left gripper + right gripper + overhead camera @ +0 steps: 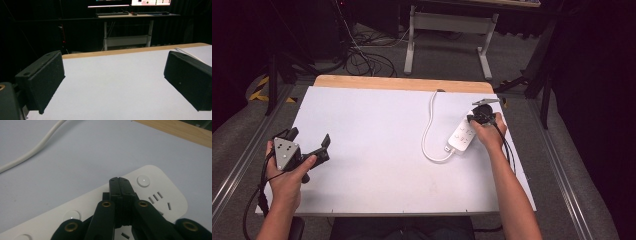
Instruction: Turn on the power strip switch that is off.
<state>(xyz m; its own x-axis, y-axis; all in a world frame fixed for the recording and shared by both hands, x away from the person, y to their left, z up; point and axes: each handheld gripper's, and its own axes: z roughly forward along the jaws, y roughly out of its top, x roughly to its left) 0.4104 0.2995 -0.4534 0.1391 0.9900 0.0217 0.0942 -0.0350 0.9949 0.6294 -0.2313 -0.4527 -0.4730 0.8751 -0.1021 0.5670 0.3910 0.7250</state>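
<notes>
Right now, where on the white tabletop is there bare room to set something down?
The broad middle of the white tabletop lies bare, between the open left gripper and the looping white cable. The right edge is crowded: the white power strip lies there with the shut right gripper above it.

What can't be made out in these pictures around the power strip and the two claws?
- High view: the far end of the power strip is hidden under the right claw and hand.
- Right claw view: whether the shut right claw's tips touch the strip or one of its round buttons; they block the spot.
- High view: socket markings too small to read.
- Left claw view: the white cable is cut off by the open left claw.
</notes>
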